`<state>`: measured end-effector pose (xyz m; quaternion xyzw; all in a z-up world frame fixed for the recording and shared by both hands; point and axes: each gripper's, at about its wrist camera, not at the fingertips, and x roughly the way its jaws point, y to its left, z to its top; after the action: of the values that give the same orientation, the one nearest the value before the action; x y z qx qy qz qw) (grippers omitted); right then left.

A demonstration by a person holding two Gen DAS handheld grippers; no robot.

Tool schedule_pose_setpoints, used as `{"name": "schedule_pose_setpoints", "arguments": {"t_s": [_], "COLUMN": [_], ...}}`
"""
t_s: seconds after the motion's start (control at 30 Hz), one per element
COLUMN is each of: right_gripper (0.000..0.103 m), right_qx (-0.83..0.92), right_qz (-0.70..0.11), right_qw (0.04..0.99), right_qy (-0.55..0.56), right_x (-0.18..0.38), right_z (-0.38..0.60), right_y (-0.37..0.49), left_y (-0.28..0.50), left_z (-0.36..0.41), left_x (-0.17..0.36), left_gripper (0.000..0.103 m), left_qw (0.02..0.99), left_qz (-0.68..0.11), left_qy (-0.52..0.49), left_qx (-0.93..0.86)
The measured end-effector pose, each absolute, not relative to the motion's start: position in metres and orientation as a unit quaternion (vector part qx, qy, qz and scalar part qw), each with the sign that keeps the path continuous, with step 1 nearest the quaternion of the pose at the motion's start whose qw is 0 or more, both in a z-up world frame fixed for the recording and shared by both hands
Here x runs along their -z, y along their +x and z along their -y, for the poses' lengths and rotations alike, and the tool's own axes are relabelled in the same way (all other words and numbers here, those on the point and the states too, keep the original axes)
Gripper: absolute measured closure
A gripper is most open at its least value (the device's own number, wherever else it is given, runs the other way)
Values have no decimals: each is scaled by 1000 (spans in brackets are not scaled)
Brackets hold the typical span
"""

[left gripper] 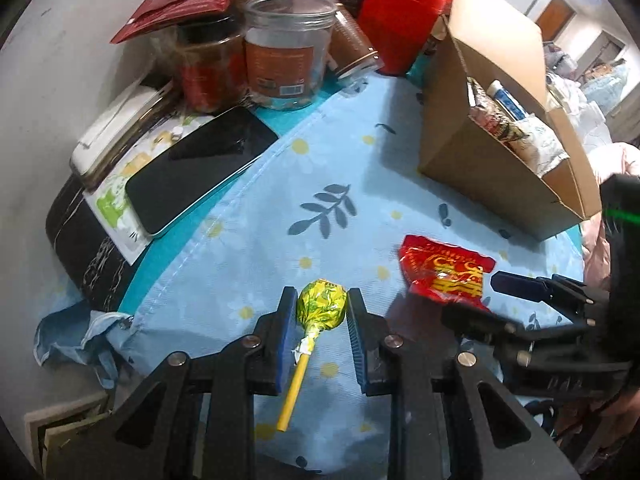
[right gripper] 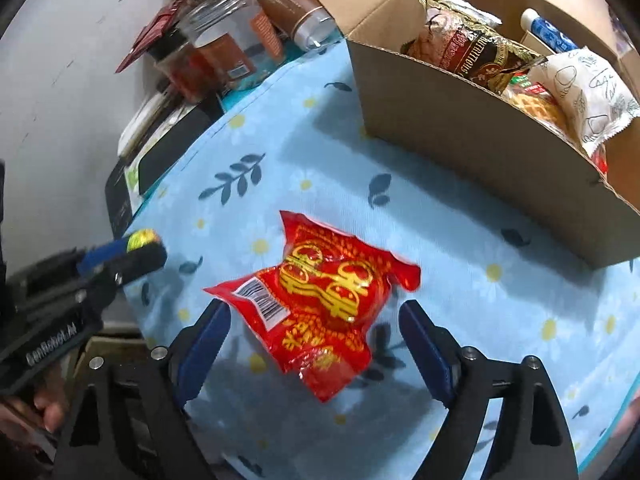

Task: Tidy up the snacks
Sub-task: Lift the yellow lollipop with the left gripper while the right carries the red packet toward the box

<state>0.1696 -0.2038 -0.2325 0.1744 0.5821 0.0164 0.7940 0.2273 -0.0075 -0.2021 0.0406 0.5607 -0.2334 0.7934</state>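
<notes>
Yellow-green foil wraps the head of a lollipop (left gripper: 321, 303), and the left tongs (left gripper: 320, 312) pinch that head between their blue pads, low in the middle of the left wrist view, the pale yellow stick trailing down toward the bottom edge. In the right wrist view the right tongs (right gripper: 314, 334) stand spread wide with a red snack packet (right gripper: 320, 312) printed in gold between them; neither pad presses on it, and I cannot tell whether it rests on the cloth. A blue flowered cloth (right gripper: 320, 152) covers the desk. At the upper right of that frame an open cardboard box (right gripper: 460, 128) holds several wrapped snacks. Jars (left gripper: 288, 52) and a dark phone (left gripper: 200, 168) crowd the upper left of the left wrist view.
</notes>
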Motion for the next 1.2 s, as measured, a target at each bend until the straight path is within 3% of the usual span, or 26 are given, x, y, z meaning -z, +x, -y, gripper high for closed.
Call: {"name": "schedule_pose_setpoints", "arguments": {"t_s": [0.23,0.4,0.57,1.2], "right_gripper": [16,15,37,41], "right_qx": [10,13,39,41], "right_qz": [-593,-584,-579,-566], "right_qw": [772,787,795,802], "right_qy": [229,198,175,187], "right_x": [256,258,256,243], "right_z": [210,202,201,204], "right_y": [181,186,182,162], "left_y": [235,242,244,239], "left_z": [3,5,5,18], "left_x": [209,209,211,200], "left_gripper": [78,78,78,78], "left_qw": [792,791,789,780], "left_qz": [-568,-567,-568,-558], "left_qy": [41,43,46,74], "left_qx": [221,224,230,274]}}
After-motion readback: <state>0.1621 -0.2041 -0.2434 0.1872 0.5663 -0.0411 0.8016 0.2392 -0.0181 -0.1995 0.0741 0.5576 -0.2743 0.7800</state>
